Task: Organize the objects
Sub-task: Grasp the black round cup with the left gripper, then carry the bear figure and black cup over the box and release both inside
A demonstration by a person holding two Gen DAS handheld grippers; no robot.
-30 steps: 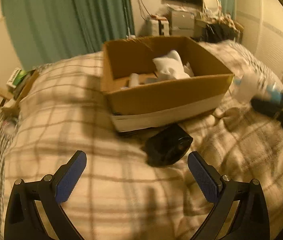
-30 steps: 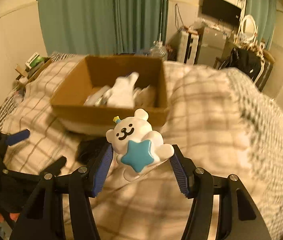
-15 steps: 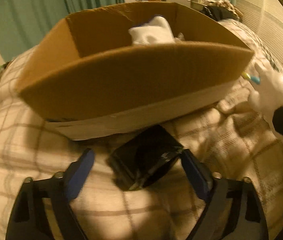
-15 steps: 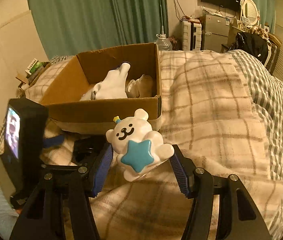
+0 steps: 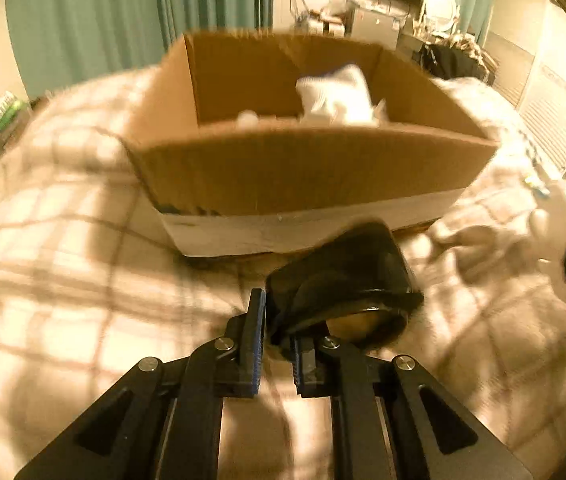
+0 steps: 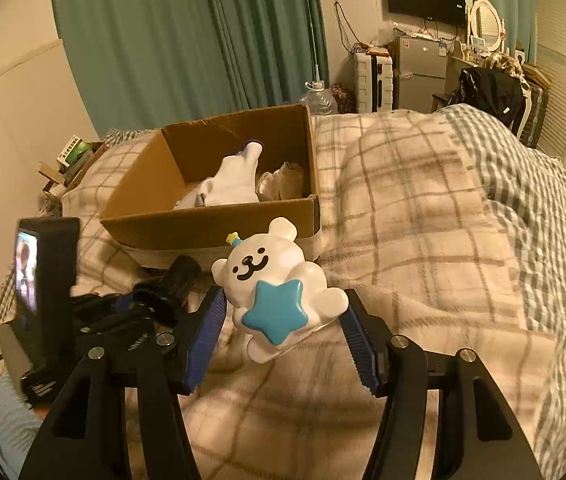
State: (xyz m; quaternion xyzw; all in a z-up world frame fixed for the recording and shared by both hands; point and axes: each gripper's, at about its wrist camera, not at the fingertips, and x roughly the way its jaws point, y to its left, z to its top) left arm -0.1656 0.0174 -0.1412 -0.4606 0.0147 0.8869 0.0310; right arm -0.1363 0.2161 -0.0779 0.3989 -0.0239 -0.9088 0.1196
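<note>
While left claw (image 5: pixel 276 340) pinches black pouch (image 5: pixel 343 280), cardboard box (image 6: pixel 219 224) with perhaps white plush (image 6: pixel 235 180), right claw (image 6: pixel 283 336) around bear toy (image 6: pixel 275 276)

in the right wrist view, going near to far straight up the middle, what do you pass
right tool → white bear figure with a blue star → near wall of the cardboard box → white plush inside the box → green curtain

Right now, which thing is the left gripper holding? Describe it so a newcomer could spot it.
Find the cardboard box on the checked blanket. Just in front of its near wall, the left gripper is shut on a black pouch. It is the only dark, floppy item; the bear toy nearby is white with a blue star.
</note>
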